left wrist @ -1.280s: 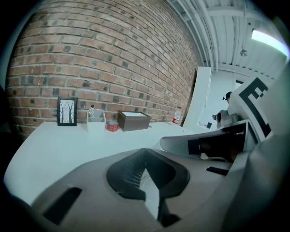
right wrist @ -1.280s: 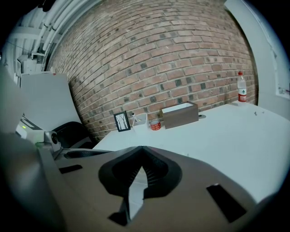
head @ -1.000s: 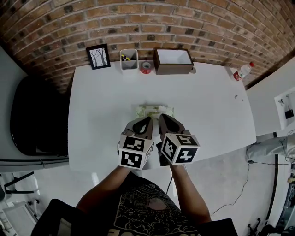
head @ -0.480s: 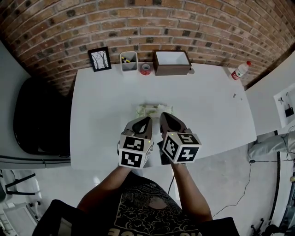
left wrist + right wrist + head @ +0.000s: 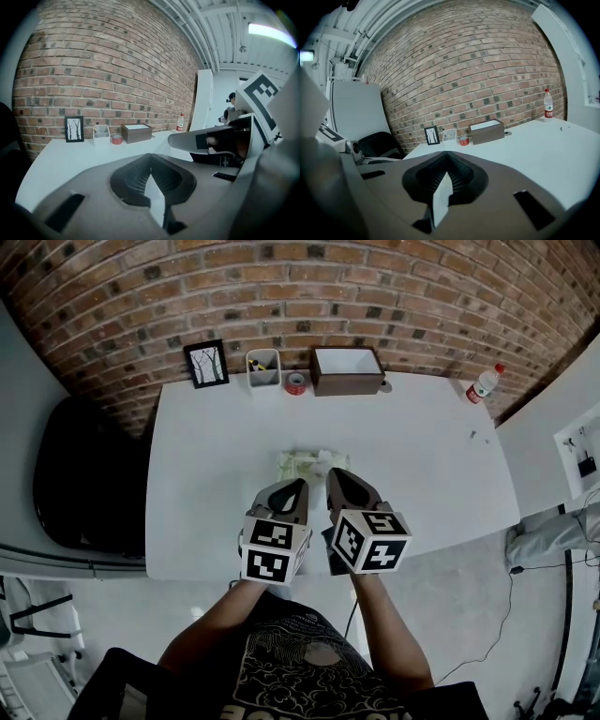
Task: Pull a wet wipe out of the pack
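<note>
As left tool [image 5: 300, 484] and right tool [image 5: 331, 474] hover, pack [image 5: 306, 463] lies beyond.

Pale-green pack [image 5: 314, 465], white table [image 5: 216, 437], red-brown brick wall [image 5: 375, 287].

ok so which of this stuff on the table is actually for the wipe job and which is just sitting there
For the job: pale green soft wet wipe pack, white wipe poking from its top, left gripper, right gripper.
Lying about: black-framed tree picture, white pen holder, red tape roll, brown open box, red-capped plastic bottle.
</note>
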`<state>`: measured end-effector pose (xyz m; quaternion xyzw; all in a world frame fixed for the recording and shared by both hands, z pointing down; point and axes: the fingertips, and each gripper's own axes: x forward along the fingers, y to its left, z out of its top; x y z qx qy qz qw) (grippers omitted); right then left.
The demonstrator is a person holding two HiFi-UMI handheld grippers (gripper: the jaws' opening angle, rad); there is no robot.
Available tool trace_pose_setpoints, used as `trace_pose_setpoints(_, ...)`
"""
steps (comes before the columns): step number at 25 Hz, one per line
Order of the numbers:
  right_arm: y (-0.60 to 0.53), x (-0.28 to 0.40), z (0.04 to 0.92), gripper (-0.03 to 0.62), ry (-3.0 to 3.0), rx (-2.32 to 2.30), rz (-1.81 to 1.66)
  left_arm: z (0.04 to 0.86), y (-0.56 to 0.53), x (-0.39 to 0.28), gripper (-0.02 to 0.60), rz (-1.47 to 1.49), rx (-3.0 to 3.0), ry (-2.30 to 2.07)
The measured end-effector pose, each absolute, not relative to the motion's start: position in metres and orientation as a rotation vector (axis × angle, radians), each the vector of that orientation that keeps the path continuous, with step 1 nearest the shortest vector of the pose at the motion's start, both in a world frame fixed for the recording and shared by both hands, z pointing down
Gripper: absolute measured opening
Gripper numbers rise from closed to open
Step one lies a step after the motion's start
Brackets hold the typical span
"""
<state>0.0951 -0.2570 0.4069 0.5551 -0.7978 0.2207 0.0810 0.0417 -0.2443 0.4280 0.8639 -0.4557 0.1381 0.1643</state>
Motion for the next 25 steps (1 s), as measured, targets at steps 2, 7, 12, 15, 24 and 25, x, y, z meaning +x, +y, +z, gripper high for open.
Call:
trace_pose_setpoints(2, -0.252, 0.095, 0.405, 0.015, -2.389, 1.661, 0.652, 0.424, -0.241, 0.042, 0.012, 0.385, 2.469, -1.304)
trace_pose_setpoints(7, -0.241, 0.094, 0.397, 0.015, -2.406, 1.656, 0.627, 0.42, -0.228, 0.042, 0.012, 0.384, 2.477, -1.309)
trace_pose_setpoints(12, -0.228, 0.096, 0.389, 0.015, -2.416, 1.665, 0.609, 0.417, -0.214, 0.044, 0.012, 0.387, 2.487, -1.312)
trace_pose_setpoints(15, -0.22, 0.097, 0.386, 0.015, -2.423, 1.674, 0.601, 0.414, -0.208, 0.045, 0.012, 0.387, 2.5, -1.321)
trace_pose_setpoints(24, -0.196, 0.098, 0.379, 0.015, -2.425, 1.677, 0.577, 0.405, -0.186, 0.044, 0.012, 0.36, 2.51, -1.334)
trace_pose_setpoints(25, -0.193, 0.098, 0.378, 0.015, -2.426, 1.678, 0.574, 0.404, -0.183, 0.043, 0.012, 0.357, 2.51, -1.335)
